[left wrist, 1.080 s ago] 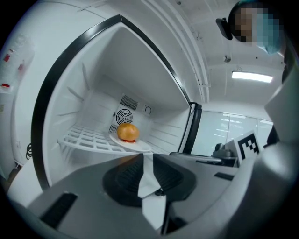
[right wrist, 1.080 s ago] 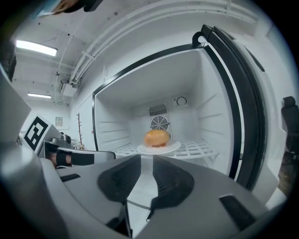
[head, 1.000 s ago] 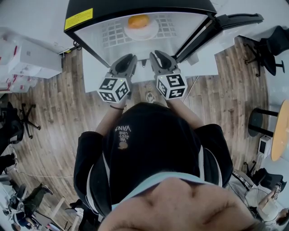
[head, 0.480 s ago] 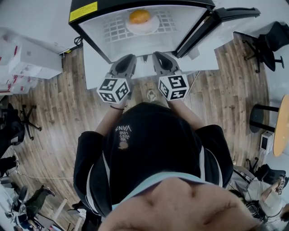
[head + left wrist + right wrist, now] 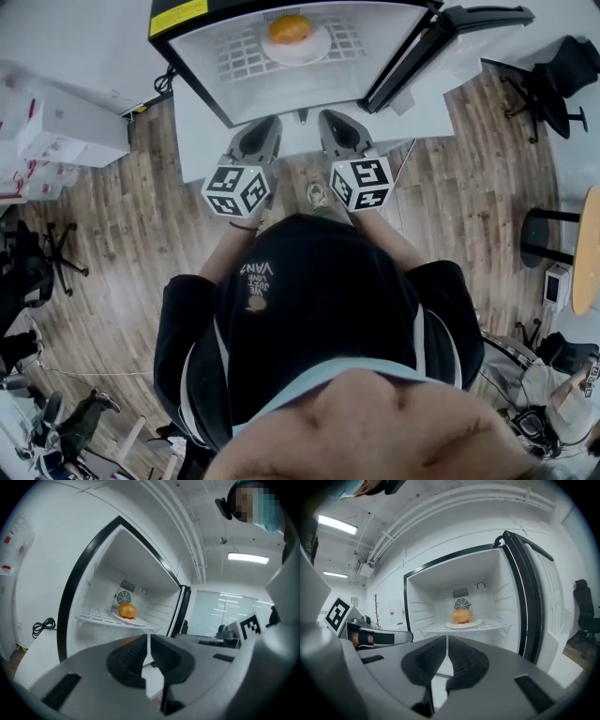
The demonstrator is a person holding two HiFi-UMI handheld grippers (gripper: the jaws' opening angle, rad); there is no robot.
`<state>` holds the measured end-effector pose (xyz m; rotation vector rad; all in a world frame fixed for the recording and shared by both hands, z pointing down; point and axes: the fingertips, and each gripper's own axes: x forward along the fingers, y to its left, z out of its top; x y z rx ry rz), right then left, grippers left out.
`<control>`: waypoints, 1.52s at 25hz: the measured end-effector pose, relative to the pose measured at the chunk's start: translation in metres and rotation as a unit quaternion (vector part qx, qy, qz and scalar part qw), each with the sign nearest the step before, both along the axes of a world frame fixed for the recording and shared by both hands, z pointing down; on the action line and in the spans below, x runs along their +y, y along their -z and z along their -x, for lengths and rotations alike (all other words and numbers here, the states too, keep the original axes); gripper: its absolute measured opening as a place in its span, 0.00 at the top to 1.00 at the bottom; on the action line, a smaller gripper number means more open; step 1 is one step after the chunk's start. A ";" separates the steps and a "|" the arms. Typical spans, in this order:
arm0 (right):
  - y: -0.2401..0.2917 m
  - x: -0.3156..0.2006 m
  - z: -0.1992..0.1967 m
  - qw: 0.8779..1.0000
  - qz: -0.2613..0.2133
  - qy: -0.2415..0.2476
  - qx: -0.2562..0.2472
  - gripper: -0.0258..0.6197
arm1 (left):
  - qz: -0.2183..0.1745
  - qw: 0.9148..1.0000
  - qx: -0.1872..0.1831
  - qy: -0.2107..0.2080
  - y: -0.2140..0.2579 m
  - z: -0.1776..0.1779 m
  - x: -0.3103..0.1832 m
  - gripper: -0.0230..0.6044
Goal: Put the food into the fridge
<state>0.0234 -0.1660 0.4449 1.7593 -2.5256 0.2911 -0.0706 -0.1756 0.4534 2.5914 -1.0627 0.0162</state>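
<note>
Reading VANS on black top (image 5: pixel 328 309), yellow label (image 5: pixel 178 16) on fridge (image 5: pixel 300 86) illegible

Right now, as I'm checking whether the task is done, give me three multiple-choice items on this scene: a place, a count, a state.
1. Where is the food?
A. on the floor
B. on a plate on the wire shelf of the fridge
C. between a gripper's jaws

2. How many plates are in the fridge?
A. none
B. one
C. three

3. How is the fridge door?
A. shut
B. taken off
C. swung open

Key:
1 B, the food sits on the white plate on the shelf.
2 B, only that plate shows inside.
3 C, the door stands open at the right in the head view.
</note>
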 end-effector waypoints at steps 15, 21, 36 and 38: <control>-0.005 0.028 0.008 1.000 -0.001 -0.015 0.009 0.93 | 0.001 1.000 -0.005 -0.013 -0.007 0.011 0.027 0.92; -0.009 0.040 0.008 1.000 0.002 -0.021 0.009 0.93 | -0.001 1.000 -0.010 -0.010 -0.009 0.015 0.037 0.92; -0.014 0.061 0.011 1.000 0.005 -0.028 0.010 0.94 | -0.004 1.000 -0.010 -0.009 -0.012 0.022 0.057 0.92; -0.014 0.061 0.012 1.000 0.005 -0.028 0.011 0.94 | -0.004 1.000 -0.010 -0.008 -0.012 0.023 0.058 0.92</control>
